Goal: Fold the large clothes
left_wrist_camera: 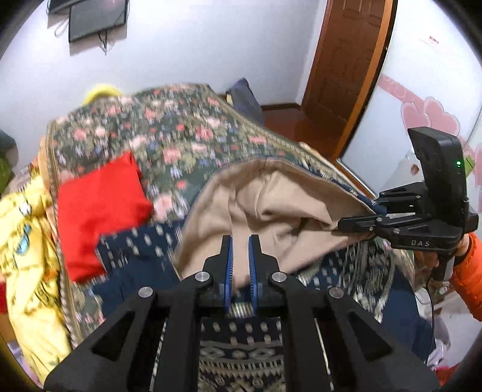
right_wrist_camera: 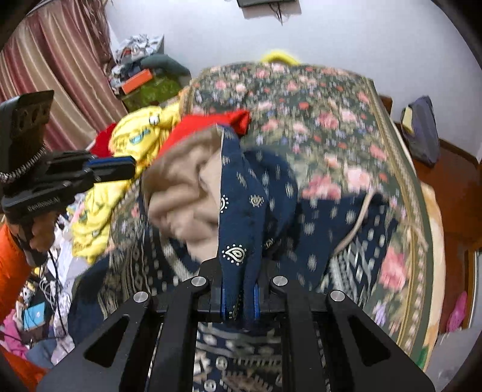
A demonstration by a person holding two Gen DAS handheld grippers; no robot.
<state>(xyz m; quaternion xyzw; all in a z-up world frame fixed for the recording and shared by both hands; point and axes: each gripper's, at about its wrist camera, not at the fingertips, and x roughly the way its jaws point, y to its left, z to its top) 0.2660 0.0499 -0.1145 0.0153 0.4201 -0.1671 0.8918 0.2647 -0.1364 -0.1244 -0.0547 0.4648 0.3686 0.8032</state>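
Navy patterned garment (right_wrist_camera: 259, 193) is bunching in the right gripper (right_wrist_camera: 239, 297), clamped at lower centre. Its tan lining (left_wrist_camera: 271, 205) is spreading just ahead of the left gripper (left_wrist_camera: 240, 241), slightly parted, seemingly empty, over the floral bedspread (left_wrist_camera: 180, 132).

The wall (left_wrist_camera: 186, 51) is plain white, evenly lit. A dark flat screen (left_wrist_camera: 96, 18) is mounted high on it, cables hanging beneath. A brown wooden door (left_wrist_camera: 346, 60) stands at the right, above glossy reddish-brown flooring (left_wrist_camera: 304, 126). A white panel (left_wrist_camera: 421, 90) bears pink heart decals. Striped pink-brown curtains (right_wrist_camera: 60, 69) hang at the left. A floral bedspread (right_wrist_camera: 316, 99) covers the bed.
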